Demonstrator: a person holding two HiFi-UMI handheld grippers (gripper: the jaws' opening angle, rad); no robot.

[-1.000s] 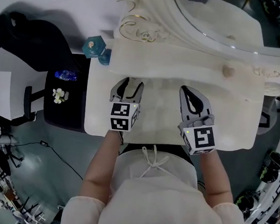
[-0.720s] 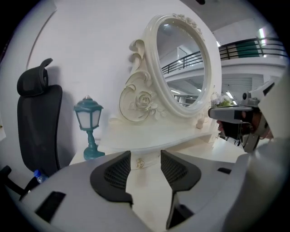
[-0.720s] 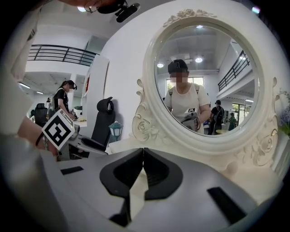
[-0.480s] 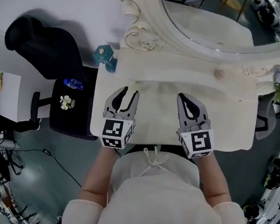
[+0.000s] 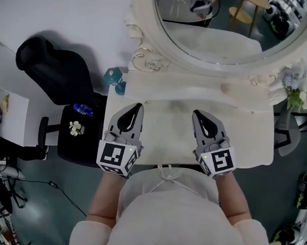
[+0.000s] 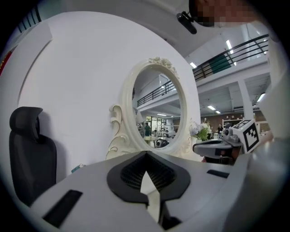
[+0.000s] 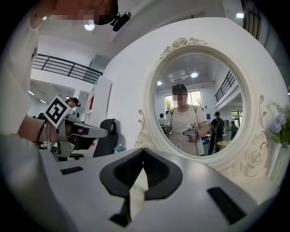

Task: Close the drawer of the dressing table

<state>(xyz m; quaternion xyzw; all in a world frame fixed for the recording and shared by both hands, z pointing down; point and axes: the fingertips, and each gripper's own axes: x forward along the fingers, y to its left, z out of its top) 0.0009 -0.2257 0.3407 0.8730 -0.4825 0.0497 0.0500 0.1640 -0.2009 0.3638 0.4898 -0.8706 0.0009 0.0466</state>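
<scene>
No drawer shows past the dressing table (image 5: 250, 141) front edge; likely done. Left gripper (image 5: 137, 107), right gripper (image 5: 196, 114): jaws together, empty.

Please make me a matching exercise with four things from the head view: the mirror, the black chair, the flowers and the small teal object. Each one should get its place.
Things:
1. mirror
2. black chair
3. flowers
4. teal object

Places:
a. at the left rear corner of the dressing table
b. just right of the mirror frame
c. on the floor, left of the dressing table
d. behind the dressing table, in the middle

Pairs: 1-d, 2-c, 3-b, 4-a
</scene>
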